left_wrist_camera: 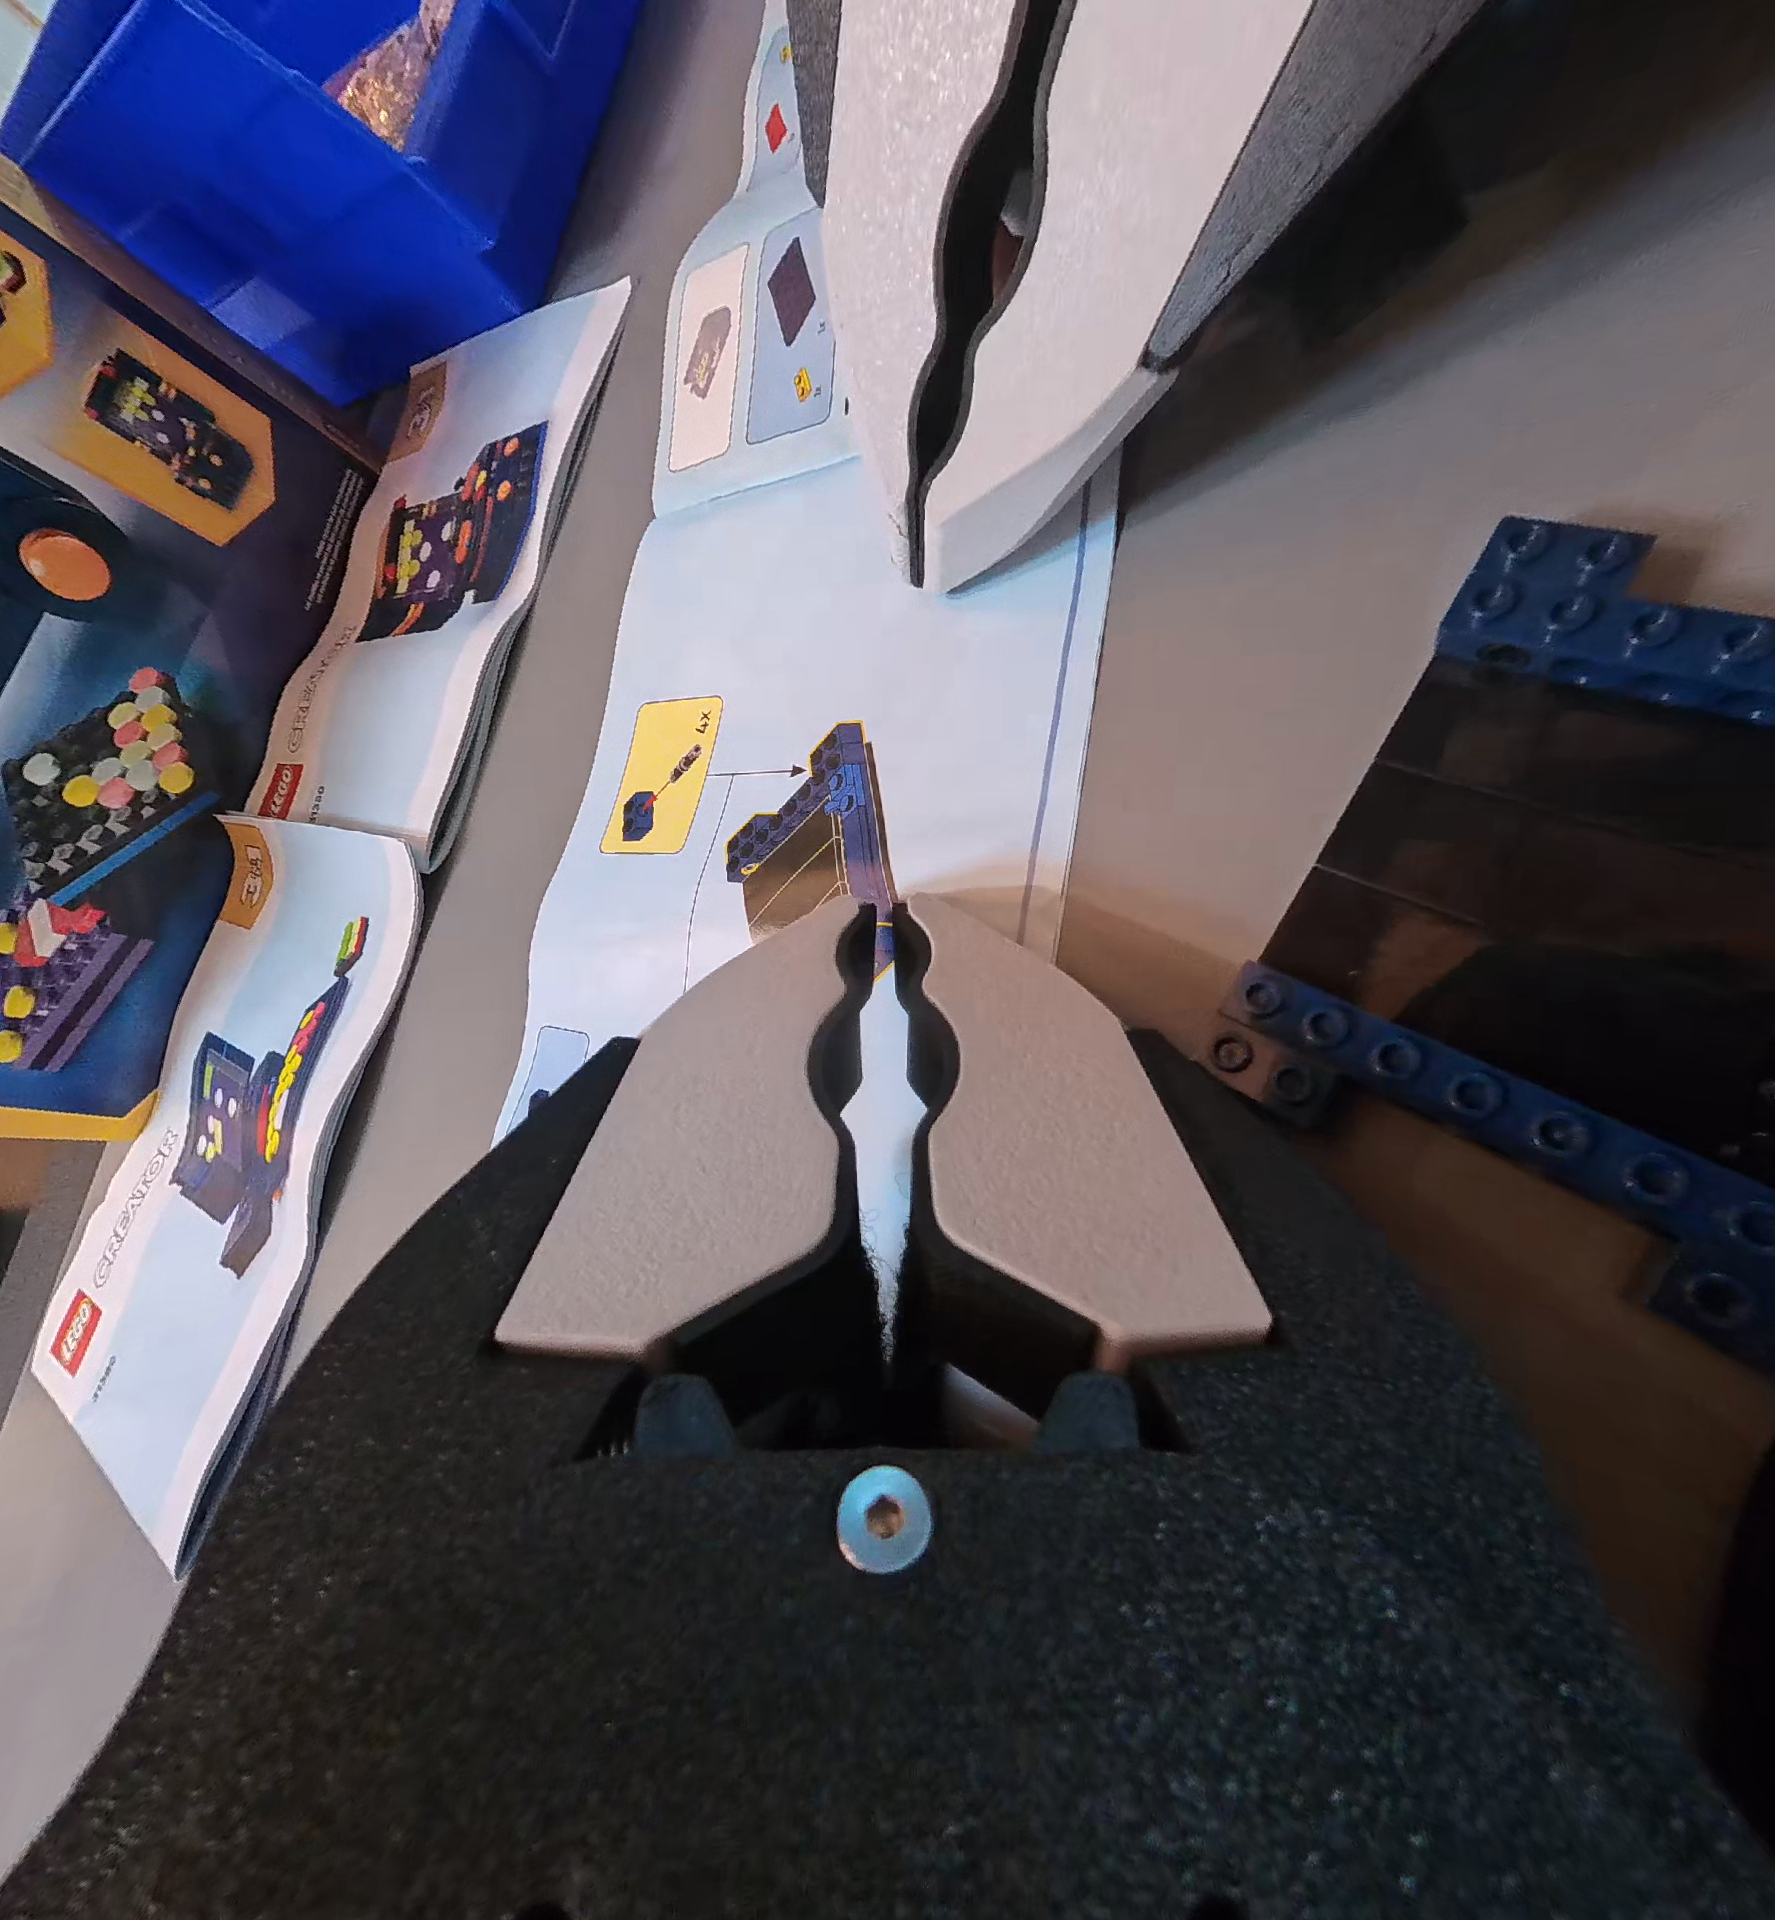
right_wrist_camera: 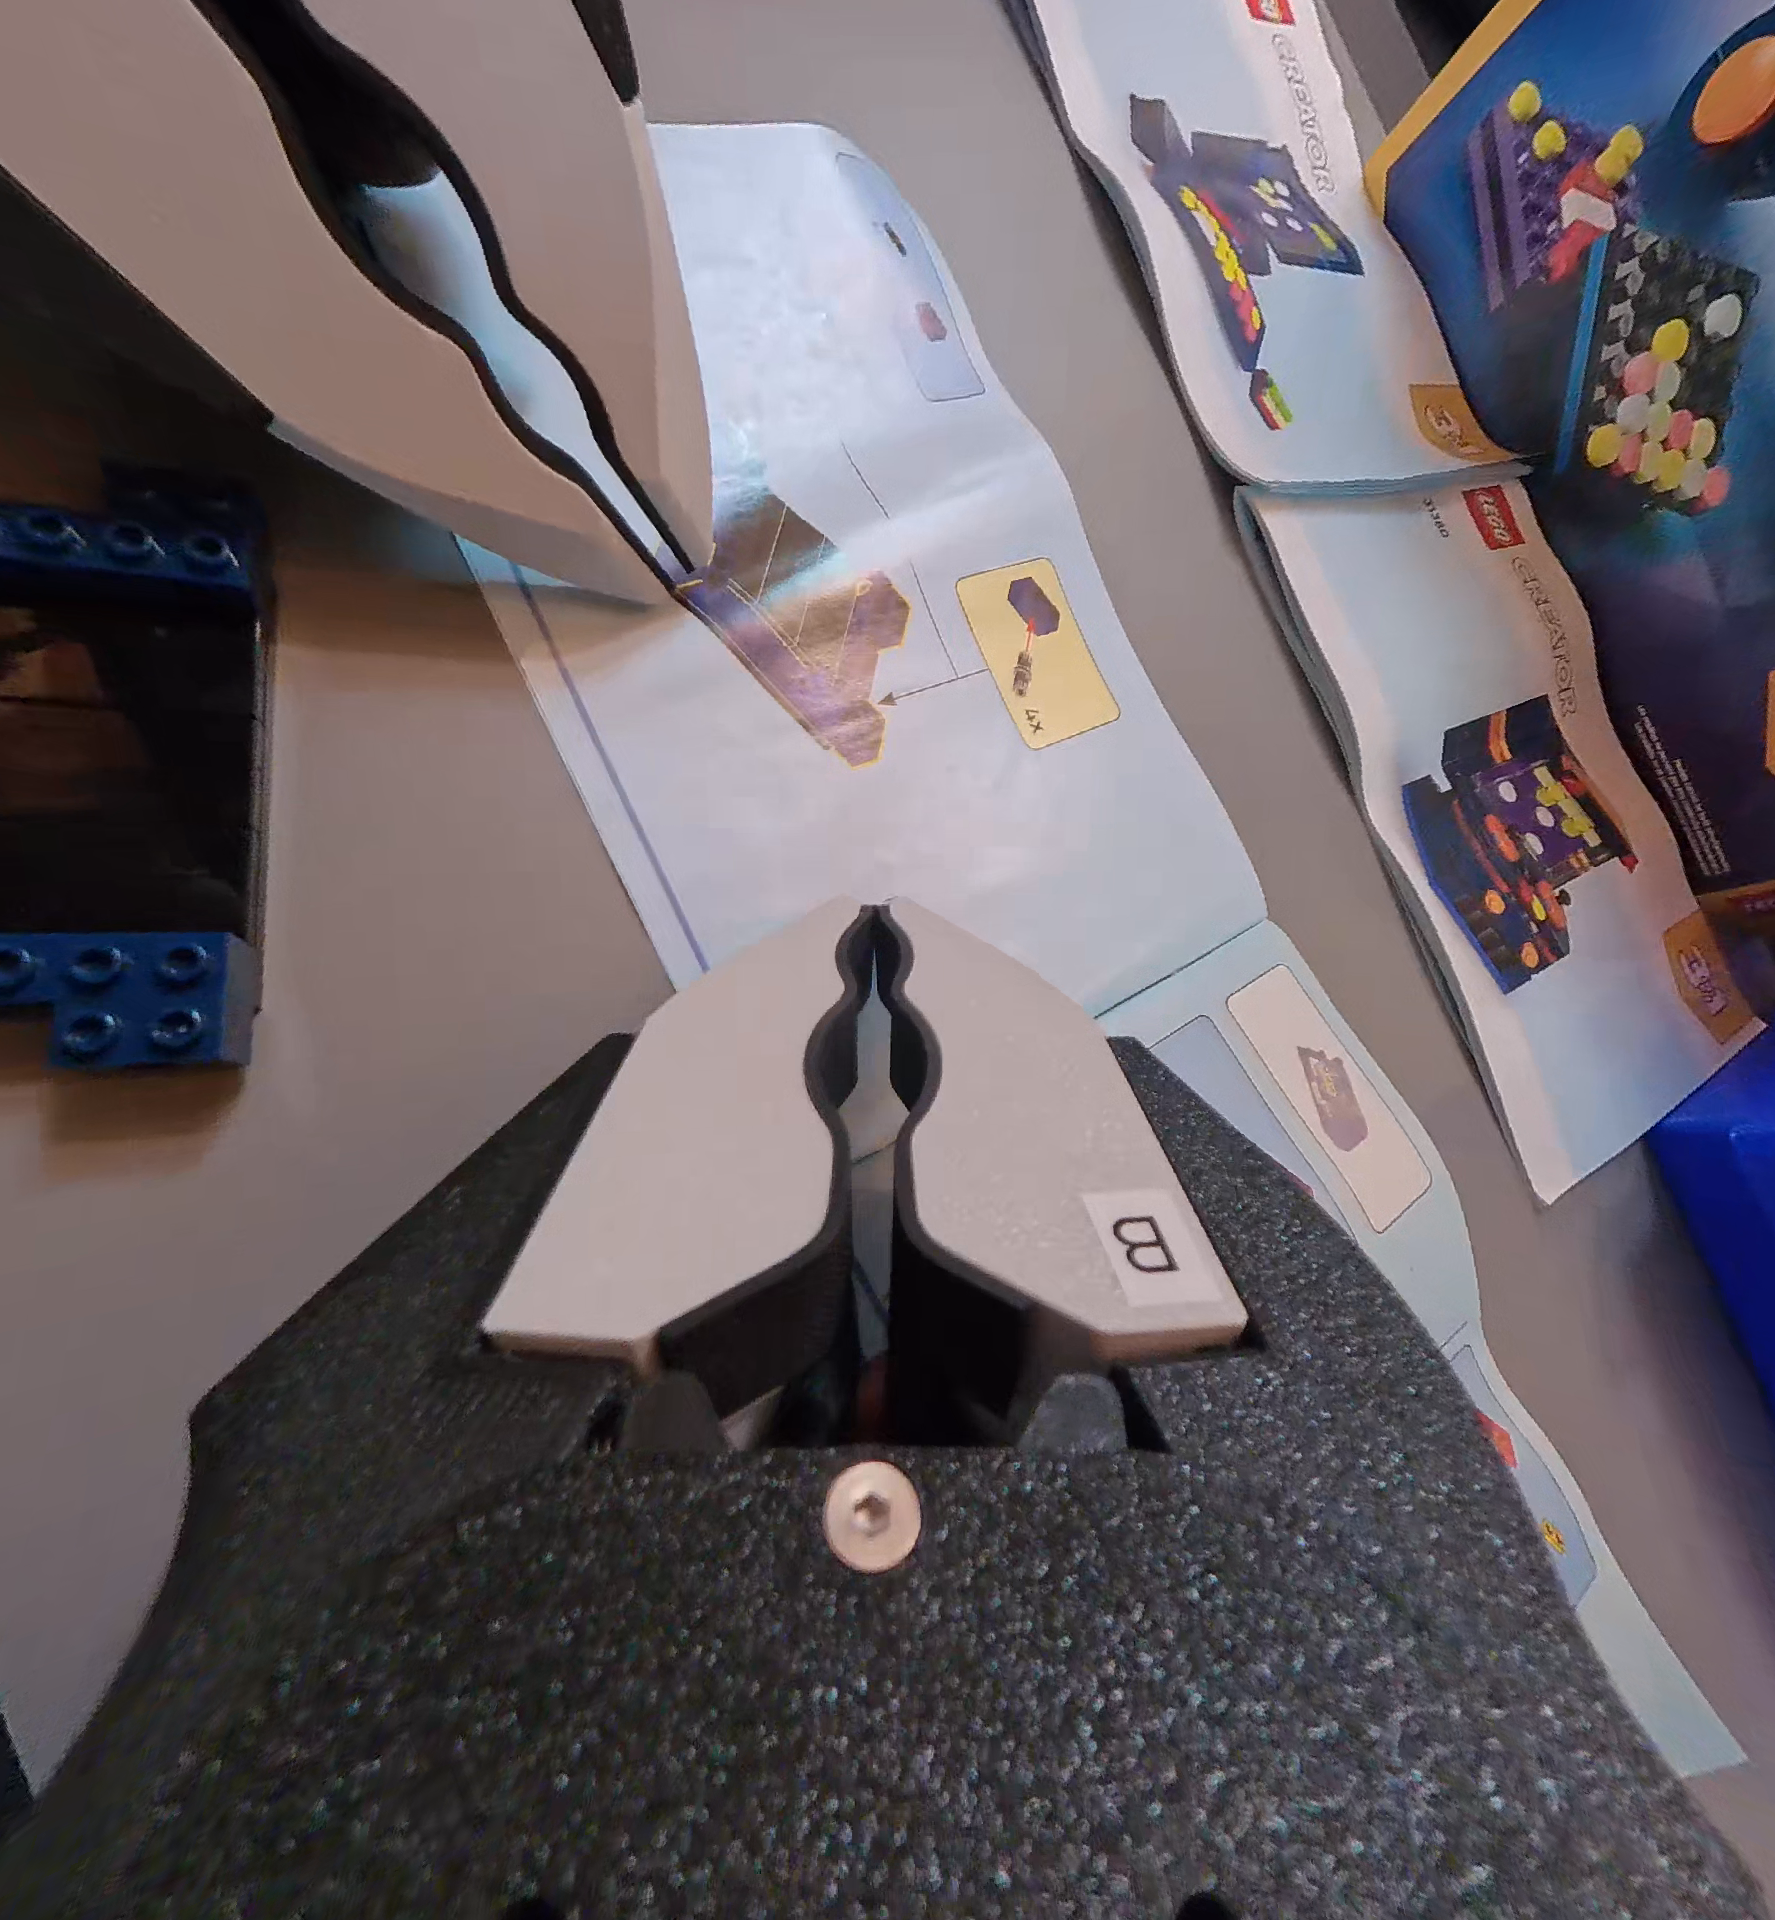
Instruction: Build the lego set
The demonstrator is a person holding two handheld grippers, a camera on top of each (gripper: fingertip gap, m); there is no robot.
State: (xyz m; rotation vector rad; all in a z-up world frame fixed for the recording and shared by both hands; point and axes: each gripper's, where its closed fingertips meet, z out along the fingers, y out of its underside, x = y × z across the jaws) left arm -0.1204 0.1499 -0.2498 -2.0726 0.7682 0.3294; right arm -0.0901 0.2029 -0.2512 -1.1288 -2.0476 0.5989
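Plainly, both tools are sitting low over an open instruction booklet (right_wrist_camera: 862,831) lying flat on the grey table (right_wrist_camera: 395,779).

Left tool (left_wrist_camera: 884,914): fingers drawn almost together, only a thin slit showing between the tips. Nothing is sitting in that slit; only the printed page shows through it. The right wrist view has its tips coming down onto the page at the printed build diagram (right_wrist_camera: 810,644), seemingly touching the paper, though whether they are pinching it I cannot tell.

Right tool (right_wrist_camera: 878,914): fingers pressed together, tips meeting with no gap and nothing between them, hovering over the bare lower part of the same page.

As for progress: a partly built brick assembly (left_wrist_camera: 1548,852), a dark panel framed by blue studded pieces, is lying on the table just beside the booklet's edge, to the right in the left view. Neither tool is touching it. It resembles the drawing on the open page, so the build looks to be at an early stage.

Farther off: two closed booklets (left_wrist_camera: 447,582), the printed set box (left_wrist_camera: 83,727) beyond them, and a blue plastic bin (left_wrist_camera: 291,177) at the far edge with something glittery inside.
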